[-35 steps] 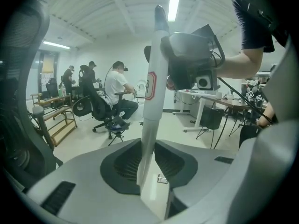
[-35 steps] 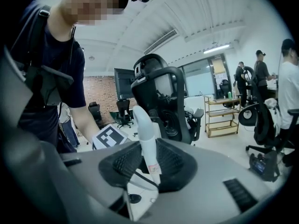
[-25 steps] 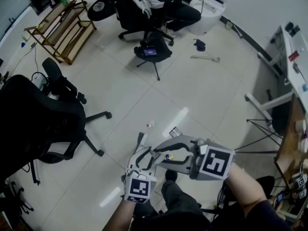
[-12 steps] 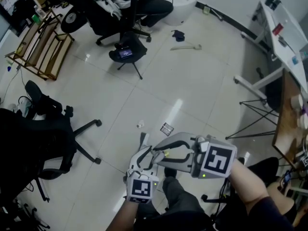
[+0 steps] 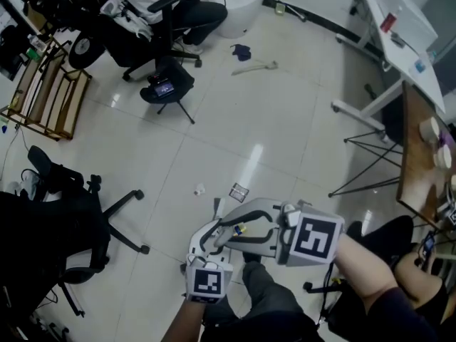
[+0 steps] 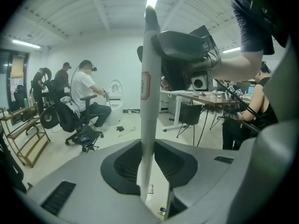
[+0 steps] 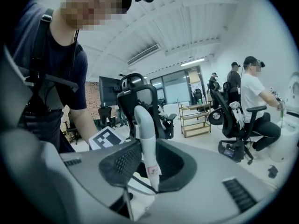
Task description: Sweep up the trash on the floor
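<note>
Head view — one white handle gripped by both tools above the tiled floor [image 5: 285, 141].
The left tool [image 6: 148, 174] is clamped narrowly on the white handle [image 6: 147, 101], and the right tool [image 7: 150, 171] is clamped on the same handle near its rounded end. The trash is seen on the floor just ahead of the tools — a small white scrap [image 5: 199, 189] and a dark card [image 5: 239, 191], lying near each other.

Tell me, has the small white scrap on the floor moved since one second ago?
No. The small white scrap lies just left of the dark square card, as before.
</note>
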`<state>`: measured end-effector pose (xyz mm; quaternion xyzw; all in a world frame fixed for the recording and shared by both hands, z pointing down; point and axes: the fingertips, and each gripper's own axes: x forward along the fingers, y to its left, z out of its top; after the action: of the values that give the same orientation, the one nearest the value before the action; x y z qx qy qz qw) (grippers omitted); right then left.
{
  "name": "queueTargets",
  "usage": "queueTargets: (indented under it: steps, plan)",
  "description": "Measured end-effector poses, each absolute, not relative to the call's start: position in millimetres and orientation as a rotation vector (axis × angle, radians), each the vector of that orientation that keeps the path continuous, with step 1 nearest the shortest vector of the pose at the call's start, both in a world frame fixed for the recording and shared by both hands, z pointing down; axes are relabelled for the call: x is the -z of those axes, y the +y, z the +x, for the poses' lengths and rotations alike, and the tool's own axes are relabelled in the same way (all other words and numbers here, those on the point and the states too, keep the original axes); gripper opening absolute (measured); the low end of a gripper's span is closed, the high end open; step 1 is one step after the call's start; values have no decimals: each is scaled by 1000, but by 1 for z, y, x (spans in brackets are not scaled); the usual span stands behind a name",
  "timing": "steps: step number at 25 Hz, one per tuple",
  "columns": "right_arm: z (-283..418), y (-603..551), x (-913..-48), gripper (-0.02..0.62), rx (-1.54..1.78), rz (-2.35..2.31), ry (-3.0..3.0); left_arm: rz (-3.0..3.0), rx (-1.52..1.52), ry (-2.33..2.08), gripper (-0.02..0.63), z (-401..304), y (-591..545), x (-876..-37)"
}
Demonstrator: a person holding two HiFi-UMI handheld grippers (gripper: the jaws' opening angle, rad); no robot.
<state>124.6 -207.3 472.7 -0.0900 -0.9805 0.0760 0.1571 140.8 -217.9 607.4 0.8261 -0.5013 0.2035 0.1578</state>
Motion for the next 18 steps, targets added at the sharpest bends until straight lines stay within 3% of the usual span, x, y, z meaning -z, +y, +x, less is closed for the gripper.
queueTargets:
  steps: [18]
  plan:
    - [11,-145,-385,112,-48,8,-2852,2546,-557,-1352,83,44,-170,-524]
